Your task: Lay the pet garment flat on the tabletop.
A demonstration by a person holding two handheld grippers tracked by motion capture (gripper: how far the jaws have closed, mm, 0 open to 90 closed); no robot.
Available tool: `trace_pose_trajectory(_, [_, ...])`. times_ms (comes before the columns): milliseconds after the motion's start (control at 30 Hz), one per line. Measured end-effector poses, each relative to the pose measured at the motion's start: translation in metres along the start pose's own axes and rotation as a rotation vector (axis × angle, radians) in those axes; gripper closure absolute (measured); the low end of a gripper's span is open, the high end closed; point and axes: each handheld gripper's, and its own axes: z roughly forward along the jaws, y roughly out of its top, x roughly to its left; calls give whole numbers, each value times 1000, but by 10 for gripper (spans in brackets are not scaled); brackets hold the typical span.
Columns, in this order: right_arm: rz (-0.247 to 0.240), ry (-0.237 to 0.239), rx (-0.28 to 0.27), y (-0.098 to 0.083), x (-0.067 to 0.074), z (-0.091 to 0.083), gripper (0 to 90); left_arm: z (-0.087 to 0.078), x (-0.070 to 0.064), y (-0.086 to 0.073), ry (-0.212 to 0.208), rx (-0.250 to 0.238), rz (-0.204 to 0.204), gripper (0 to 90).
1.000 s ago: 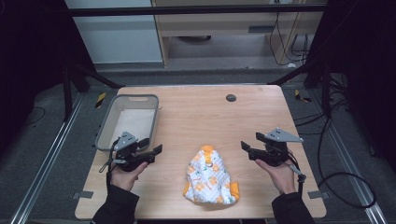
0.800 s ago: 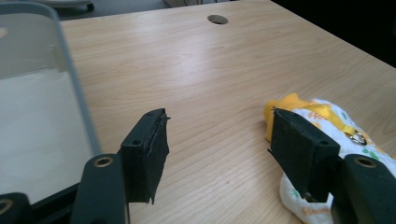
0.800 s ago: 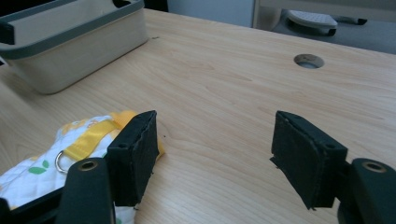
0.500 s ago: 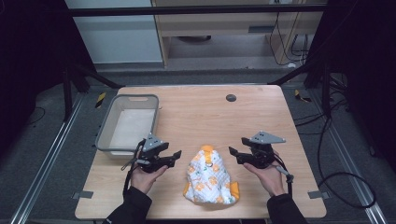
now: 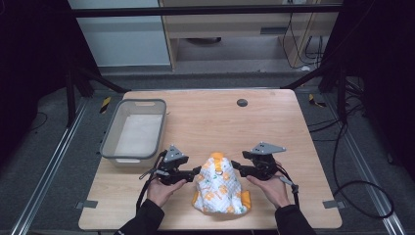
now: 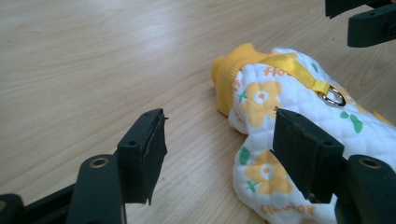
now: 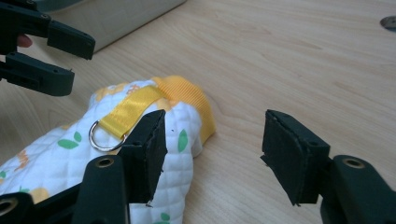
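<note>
Left gripper spread at garment left side; right gripper spread, jaws just narrowing, at its right.

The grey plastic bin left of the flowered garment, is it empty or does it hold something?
Empty, it seems: the grey plastic bin shows a bare pale floor in the high view; the white quilted garment lies on the table.

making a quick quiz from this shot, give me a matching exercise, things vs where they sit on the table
Things:
1. grey tub
2. flowered garment
3. metal ring
4. dark round spot

Places:
a. on the garment's yellow ribbon
b. far middle of the table
c. left side of the table
d. near edge, between the two tools

Pairs: 1-c, 2-d, 3-a, 4-b
</note>
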Motion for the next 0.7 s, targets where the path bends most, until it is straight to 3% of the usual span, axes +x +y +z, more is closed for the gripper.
trace_pose_trajectory(267, [23,63,38,-8,3,9,415,15,-5,-6,-18,49,34,339])
trace_pose_trajectory(400, [12,80,64,-12,6,16,425,23,-7,-9,-34,78,45,347])
trace_pose_trajectory(533, [11,96,82,-16,8,21,464,25,-8,-10,-51,80,44,395])
trace_pose_trajectory(700, [10,127,94,-20,10,25,539,27,-10,-11,-82,94,32,544])
